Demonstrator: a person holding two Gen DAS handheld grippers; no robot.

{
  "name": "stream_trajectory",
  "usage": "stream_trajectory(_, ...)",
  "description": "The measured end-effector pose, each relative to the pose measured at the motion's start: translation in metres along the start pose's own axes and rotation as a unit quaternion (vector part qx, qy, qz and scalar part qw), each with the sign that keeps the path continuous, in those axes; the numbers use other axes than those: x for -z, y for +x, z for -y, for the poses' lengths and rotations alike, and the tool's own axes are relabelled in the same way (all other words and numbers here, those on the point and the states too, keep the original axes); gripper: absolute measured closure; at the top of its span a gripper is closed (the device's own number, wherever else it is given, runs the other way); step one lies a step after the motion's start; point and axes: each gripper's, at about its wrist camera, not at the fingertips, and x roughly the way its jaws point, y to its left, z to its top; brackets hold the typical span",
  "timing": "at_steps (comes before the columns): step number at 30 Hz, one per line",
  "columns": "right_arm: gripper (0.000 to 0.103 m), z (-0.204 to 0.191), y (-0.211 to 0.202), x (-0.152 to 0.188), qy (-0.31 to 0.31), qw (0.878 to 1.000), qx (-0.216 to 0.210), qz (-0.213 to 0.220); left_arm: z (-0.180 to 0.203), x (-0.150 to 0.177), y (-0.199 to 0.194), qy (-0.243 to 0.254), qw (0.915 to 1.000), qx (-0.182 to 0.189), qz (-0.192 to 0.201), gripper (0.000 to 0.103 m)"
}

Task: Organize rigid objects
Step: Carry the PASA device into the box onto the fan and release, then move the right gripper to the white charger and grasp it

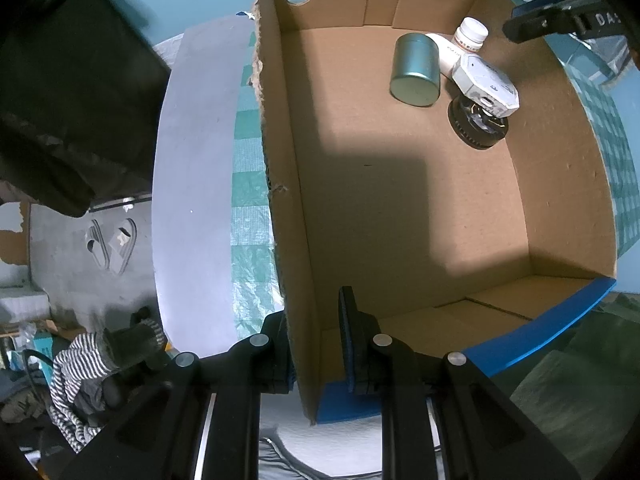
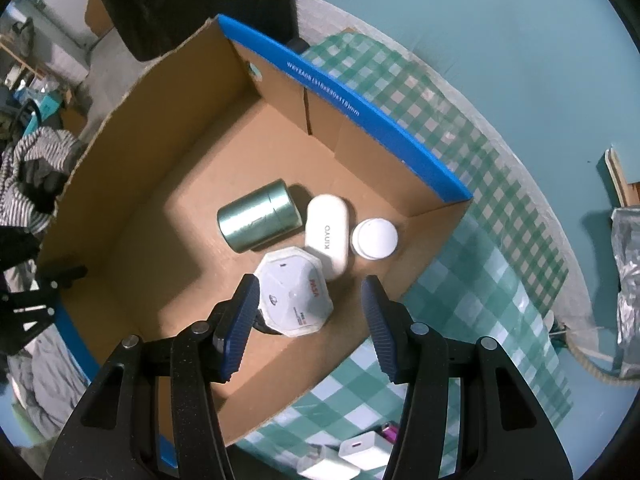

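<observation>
A cardboard box [image 2: 132,208] with blue rims holds a green metal tin [image 2: 258,222] on its side, a white KINYO case [image 2: 326,234], a white bottle [image 2: 375,239] and a white octagonal box [image 2: 294,292] lying on a black round thing. They also show in the left wrist view: tin [image 1: 416,70], bottle [image 1: 472,34], octagonal box [image 1: 486,84], black round thing [image 1: 478,126]. My right gripper [image 2: 310,320] is open and empty just above the octagonal box. My left gripper [image 1: 314,340] is shut on the box's side wall [image 1: 298,280].
The box stands on a round table with a green checked cloth [image 2: 460,280]. White chargers [image 2: 366,450] and a purple lighter [image 2: 390,432] lie on the cloth by the box. A silver bag [image 2: 628,280] is at right. Striped clothes [image 1: 76,376] and slippers [image 1: 112,244] lie on the floor.
</observation>
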Motion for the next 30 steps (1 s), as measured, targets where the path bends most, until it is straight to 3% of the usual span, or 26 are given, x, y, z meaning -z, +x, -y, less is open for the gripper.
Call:
stream_trajectory(14, 0.044, 0.004, -0.029, 0.012, 0.0, 1.0, 0.006, 0.022, 0.003, 0.003, -0.002, 0.003, 1.0, -0.002, 0.001, 0.086)
stream_trajectory(30, 0.037, 0.036, -0.049, 0.049, 0.03, 0.999, 0.017, 0.026, 0.001, 0.004, -0.005, 0.005, 1.0, -0.002, 0.0, 0.086)
